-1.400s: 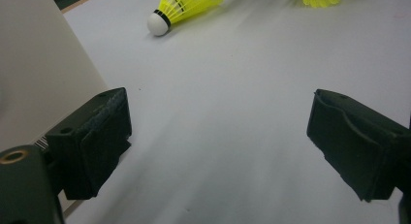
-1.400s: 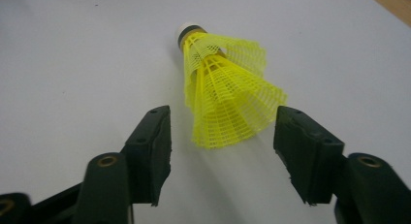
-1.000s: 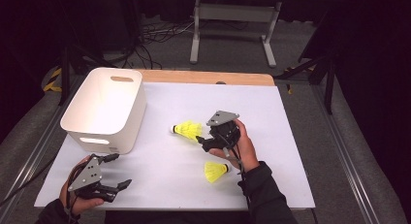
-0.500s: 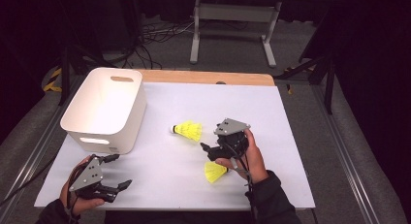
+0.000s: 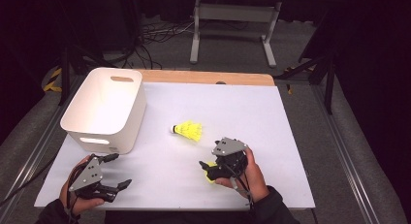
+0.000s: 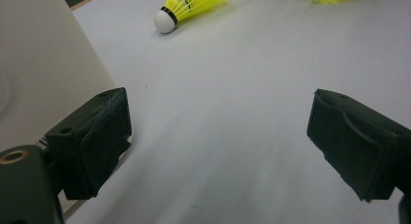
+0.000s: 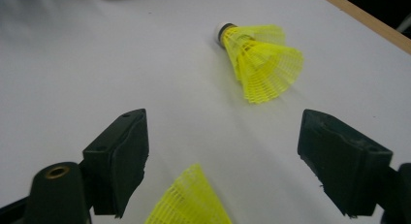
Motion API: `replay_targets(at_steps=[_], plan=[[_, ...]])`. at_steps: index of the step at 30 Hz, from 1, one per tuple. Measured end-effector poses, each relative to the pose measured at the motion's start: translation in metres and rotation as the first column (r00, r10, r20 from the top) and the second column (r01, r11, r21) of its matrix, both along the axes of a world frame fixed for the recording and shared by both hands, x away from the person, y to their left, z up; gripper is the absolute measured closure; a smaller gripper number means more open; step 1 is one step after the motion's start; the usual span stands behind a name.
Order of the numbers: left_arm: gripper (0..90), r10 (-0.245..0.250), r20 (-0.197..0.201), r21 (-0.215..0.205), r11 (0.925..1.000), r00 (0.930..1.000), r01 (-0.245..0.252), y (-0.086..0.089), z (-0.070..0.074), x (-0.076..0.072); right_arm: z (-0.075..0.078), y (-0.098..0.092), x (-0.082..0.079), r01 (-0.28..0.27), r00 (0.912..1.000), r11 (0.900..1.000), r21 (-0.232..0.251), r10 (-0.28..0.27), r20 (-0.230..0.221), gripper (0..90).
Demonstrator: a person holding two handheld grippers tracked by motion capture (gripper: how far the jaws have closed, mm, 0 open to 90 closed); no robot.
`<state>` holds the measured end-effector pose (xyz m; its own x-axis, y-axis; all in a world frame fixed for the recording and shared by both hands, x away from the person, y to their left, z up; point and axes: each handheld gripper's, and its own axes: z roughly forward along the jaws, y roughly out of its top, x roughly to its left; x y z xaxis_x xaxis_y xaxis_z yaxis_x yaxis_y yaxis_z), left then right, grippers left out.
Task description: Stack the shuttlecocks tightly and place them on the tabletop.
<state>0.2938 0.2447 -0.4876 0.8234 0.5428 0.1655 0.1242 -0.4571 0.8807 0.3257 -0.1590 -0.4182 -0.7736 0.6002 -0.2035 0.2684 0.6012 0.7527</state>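
Two yellow shuttlecocks lie on the white table. One shuttlecock (image 5: 189,131) (image 7: 259,61) (image 6: 189,6) rests mid-table, its white cork pointing left. The nearer shuttlecock (image 5: 209,172) sits right at my right gripper (image 5: 206,169); its mesh skirt (image 7: 191,197) pokes up between the open jaws without being clamped. My right gripper (image 7: 223,136) is open. My left gripper (image 5: 118,170) (image 6: 218,146) rests open near the front left corner with nothing between its jaws, close beside the white bin (image 5: 104,110).
The white bin's wall (image 6: 39,73) stands just left of my left gripper's jaw. A wooden strip (image 5: 208,78) edges the table's far side. Bare white tabletop (image 5: 160,170) lies between the two grippers. A metal stand (image 5: 232,13) is on the floor beyond.
My right gripper has moved from beside the mid-table shuttlecock toward the front edge, coming down around the nearer shuttlecock. The left gripper has stayed put.
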Motion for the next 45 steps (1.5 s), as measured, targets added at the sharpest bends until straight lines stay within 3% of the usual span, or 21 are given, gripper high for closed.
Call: replay_targets(at_steps=[7,15,22,29,33,40,45], plan=[[9.3,0.002,0.0,0.004,1.0,1.0,-0.002,0.0,0.0,0.0,-0.015,-0.001,-0.014,-0.018,0.9996,0.997,-0.068,0.019,0.018,26.8],[9.6,-0.013,-0.004,0.012,0.9998,0.9999,0.013,-0.001,-0.001,0.001,-0.026,-0.001,-0.012,0.0,1.0,0.997,-0.083,0.0,0.002,39.9],[9.6,-0.012,-0.011,0.0,0.9999,0.9999,0.012,0.002,-0.001,0.002,-0.029,-0.001,-0.01,-0.017,0.9998,0.996,-0.085,0.016,-0.012,59.0],[9.6,-0.018,-0.02,-0.005,0.9998,0.9996,0.018,0.001,-0.001,0.003,-0.027,0.0,-0.01,-0.022,0.9997,0.995,-0.098,0.023,0.008,83.7],[10.0,-0.02,-0.018,0.002,0.9998,0.9996,0.02,0.0,-0.001,0.002,-0.024,0.0,-0.011,-0.032,0.9989,0.993,-0.117,0.036,0.029,88.6],[10.1,-0.018,-0.018,-0.004,0.9998,0.9997,0.018,0.0,-0.001,0.002,-0.012,-0.002,-0.011,-0.031,0.9966,0.998,-0.058,0.036,0.075,89.7],[10.1,-0.023,-0.019,-0.006,0.9997,0.9996,0.023,-0.001,-0.001,0.002,-0.004,0.004,-0.005,-0.05,0.9958,0.998,0.036,0.047,0.079,89.9]])
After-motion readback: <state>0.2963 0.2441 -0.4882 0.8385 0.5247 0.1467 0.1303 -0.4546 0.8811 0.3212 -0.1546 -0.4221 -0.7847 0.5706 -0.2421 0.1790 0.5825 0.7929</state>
